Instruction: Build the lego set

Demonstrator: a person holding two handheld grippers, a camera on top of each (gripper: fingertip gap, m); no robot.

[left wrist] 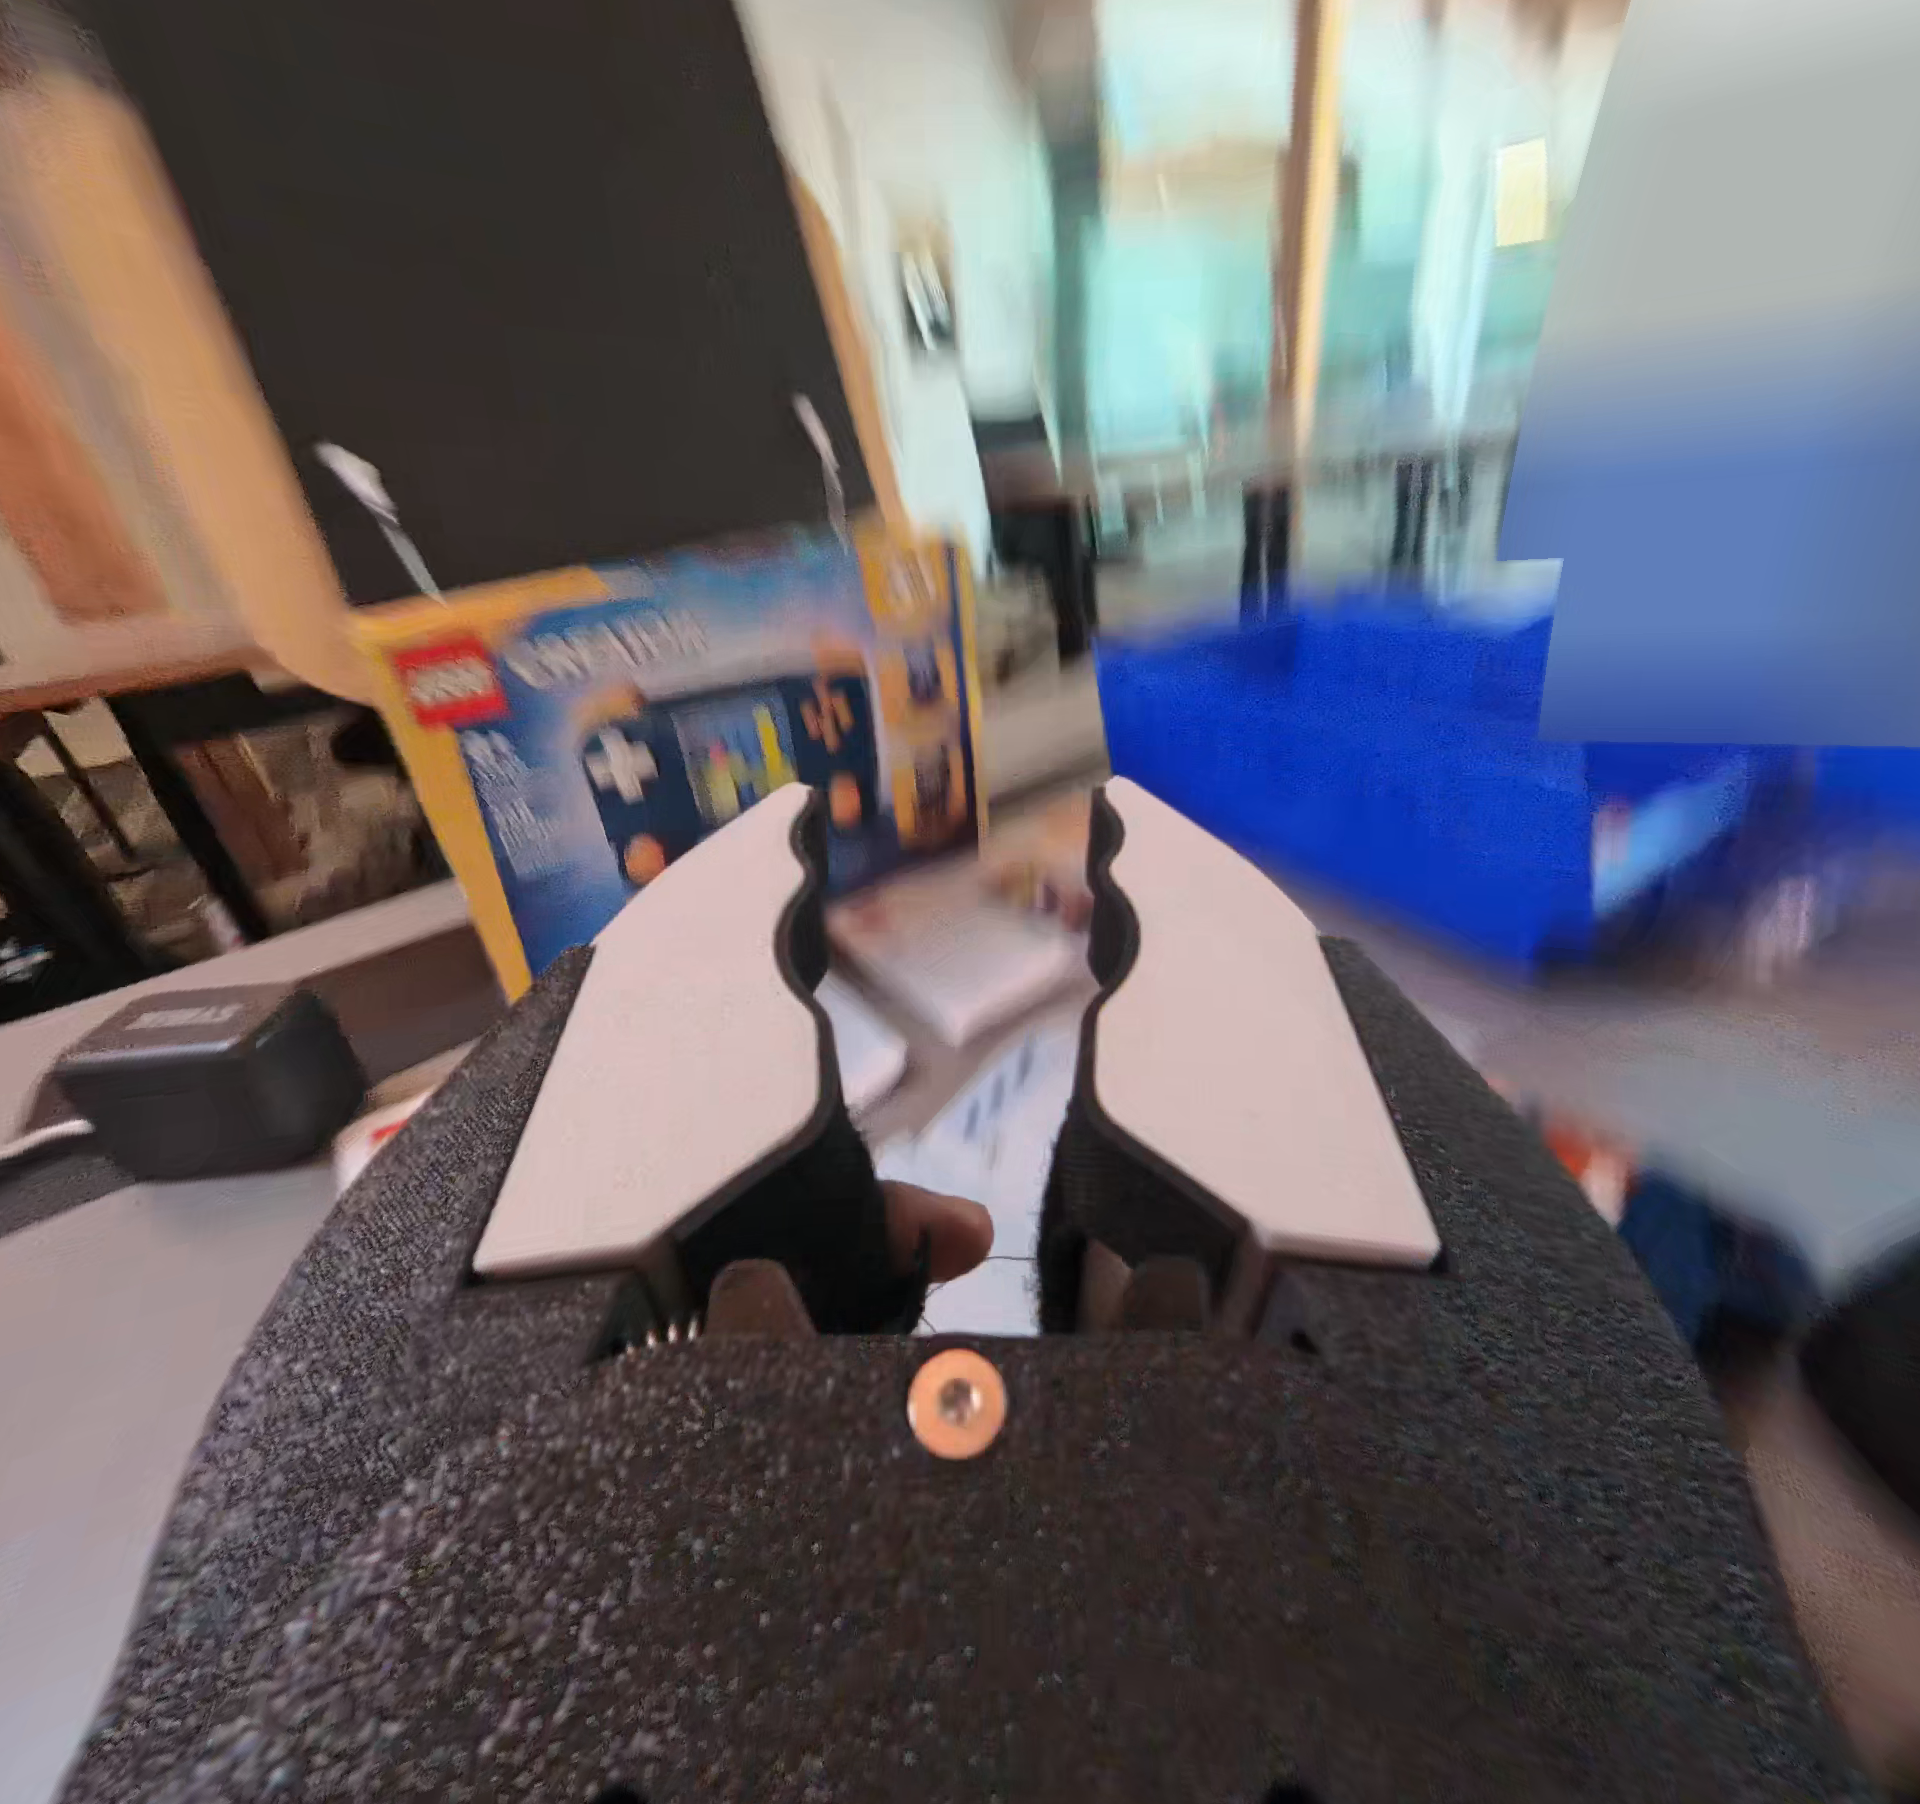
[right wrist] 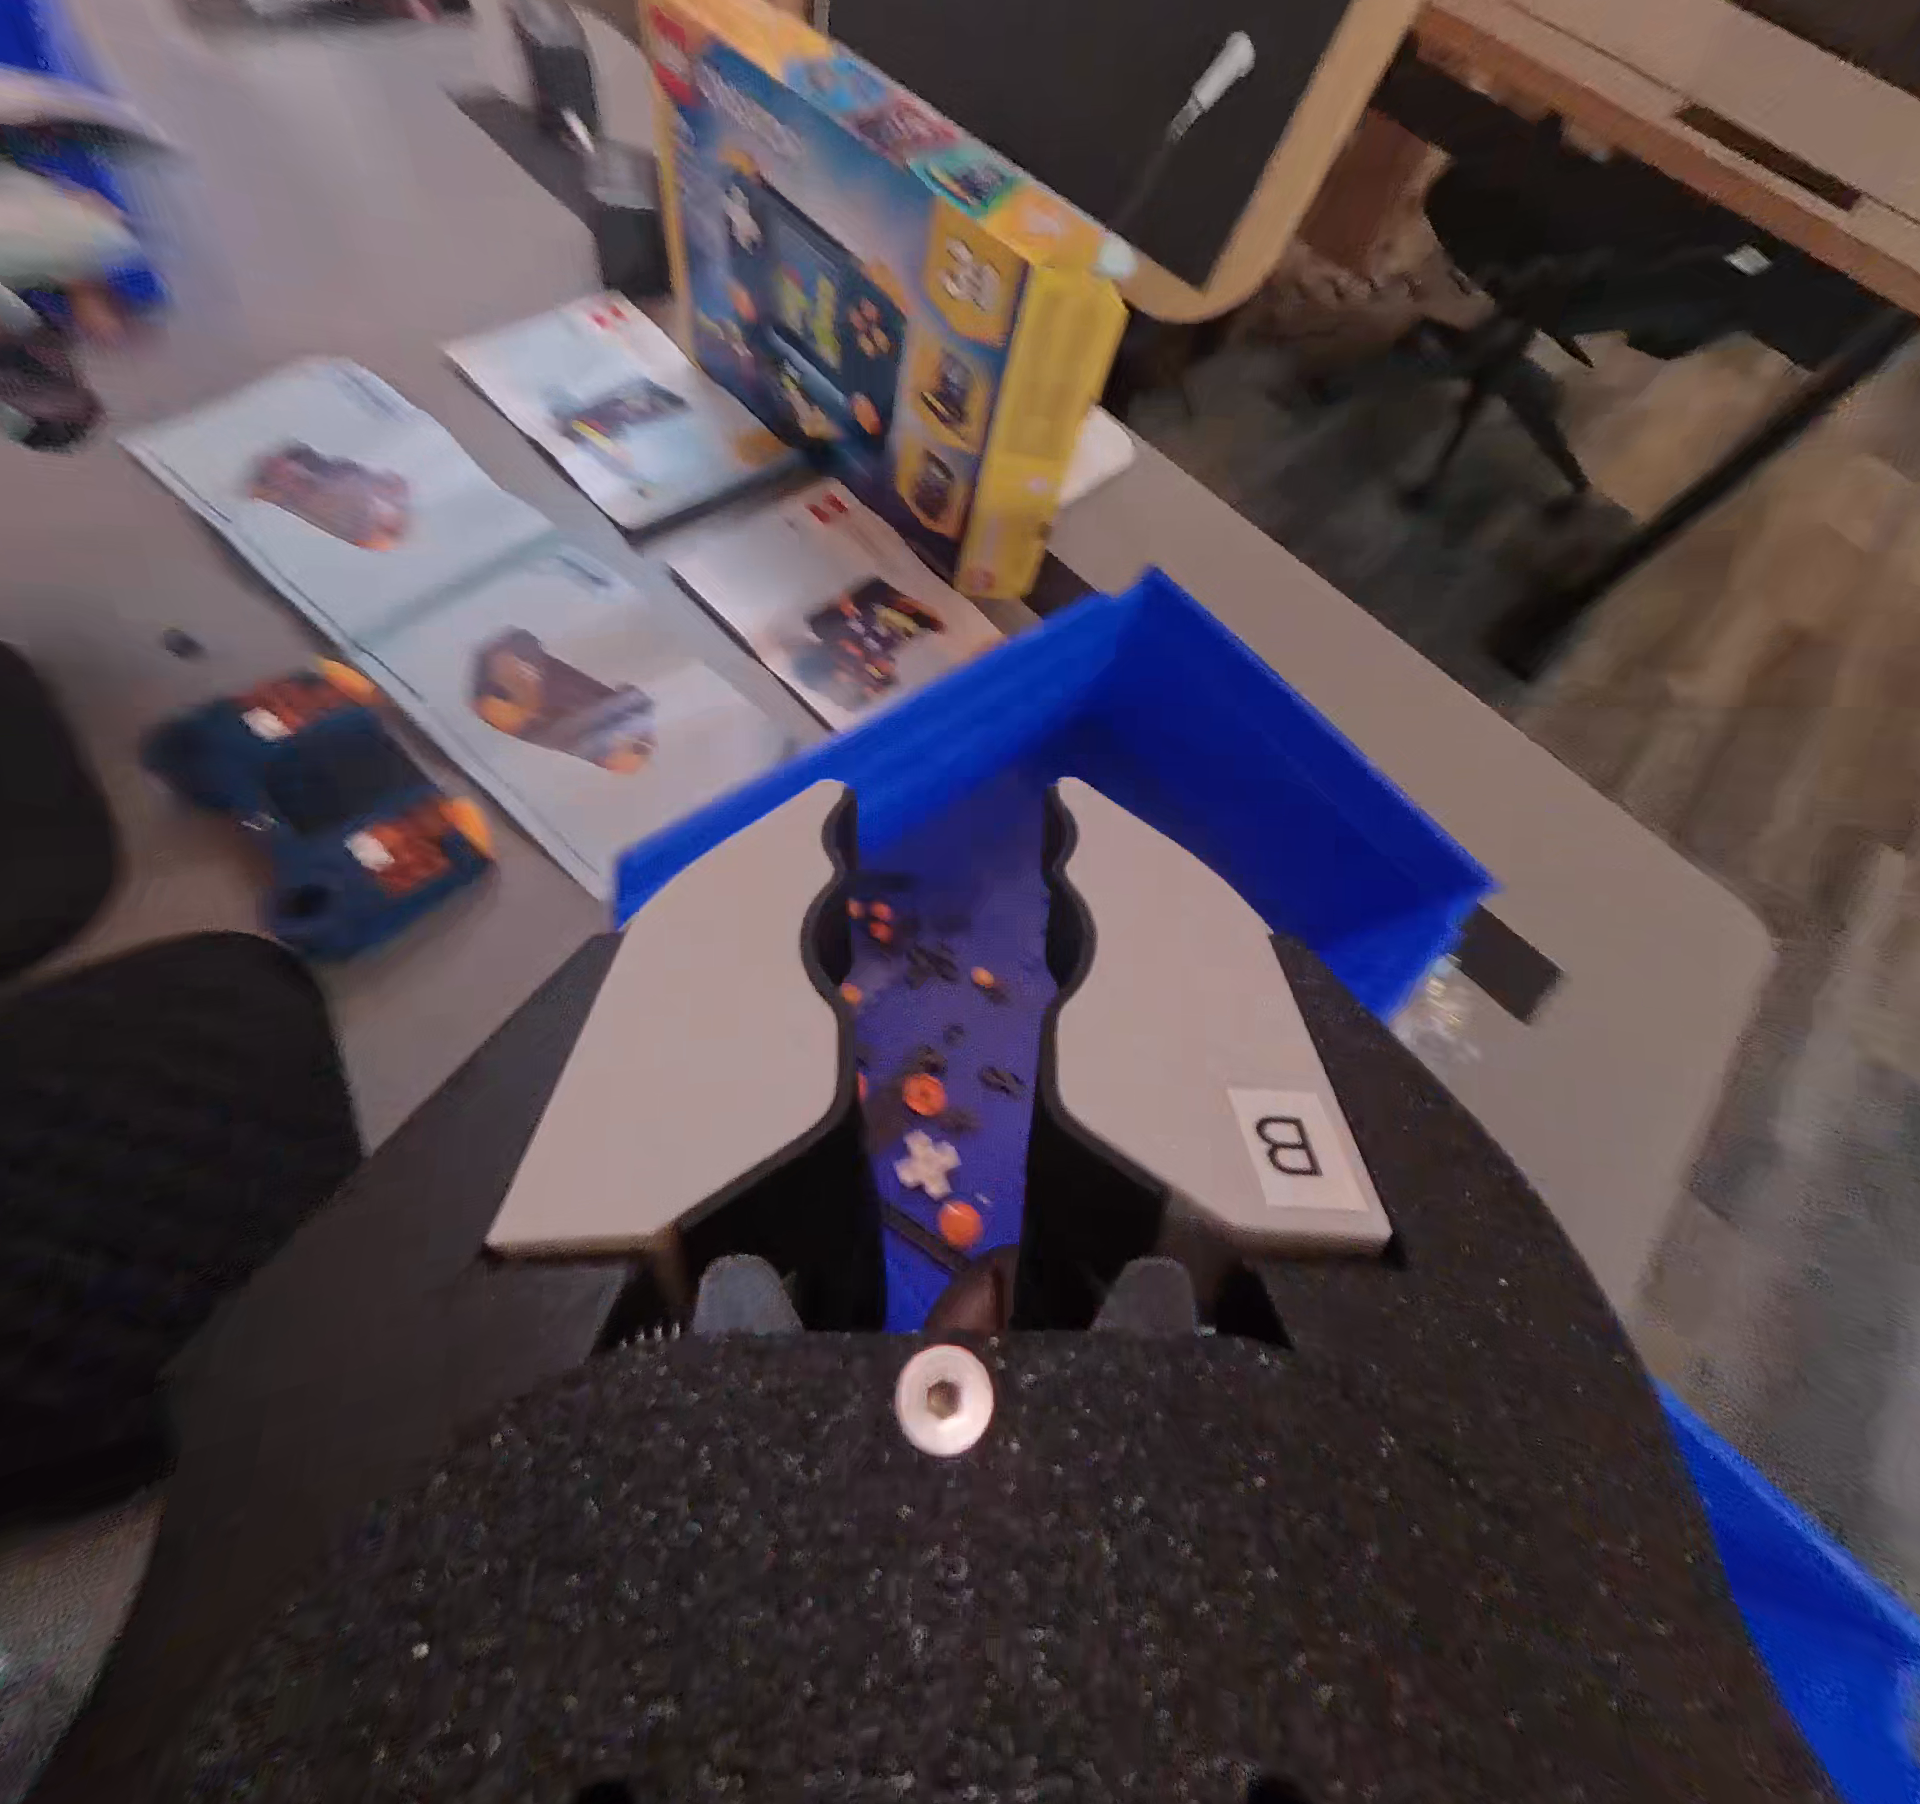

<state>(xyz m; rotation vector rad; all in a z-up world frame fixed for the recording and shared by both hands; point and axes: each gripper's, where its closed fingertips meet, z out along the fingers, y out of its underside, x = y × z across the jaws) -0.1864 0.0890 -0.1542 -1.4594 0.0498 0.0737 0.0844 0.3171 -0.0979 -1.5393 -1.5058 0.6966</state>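
Note:
My right gripper (right wrist: 951, 804) is open and empty, held over a blue bin (right wrist: 1226, 746) with several small orange, black and white lego pieces (right wrist: 925, 1100) on its floor. A partly built dark blue and orange lego model (right wrist: 322, 804) lies on the grey table (right wrist: 1351, 611) to the left. My left gripper (left wrist: 951, 804) is open and empty, raised above the table and pointing at the upright lego box (left wrist: 665, 726). The blue bin also shows in the blurred left wrist view (left wrist: 1340, 767) at the right.
Several open instruction booklets (right wrist: 436, 570) lie on the table before the lego box (right wrist: 862, 279). A black power adapter (left wrist: 208, 1079) sits at the left. A dark panel (left wrist: 468, 248) stands behind the box. The table edge (right wrist: 1621, 798) and floor are at the right. The tips of one gripper are about 35 cm away from the tips of the other. Between my left fingertips and the black power adapter (left wrist: 208, 1079) there is roughly 30 cm.

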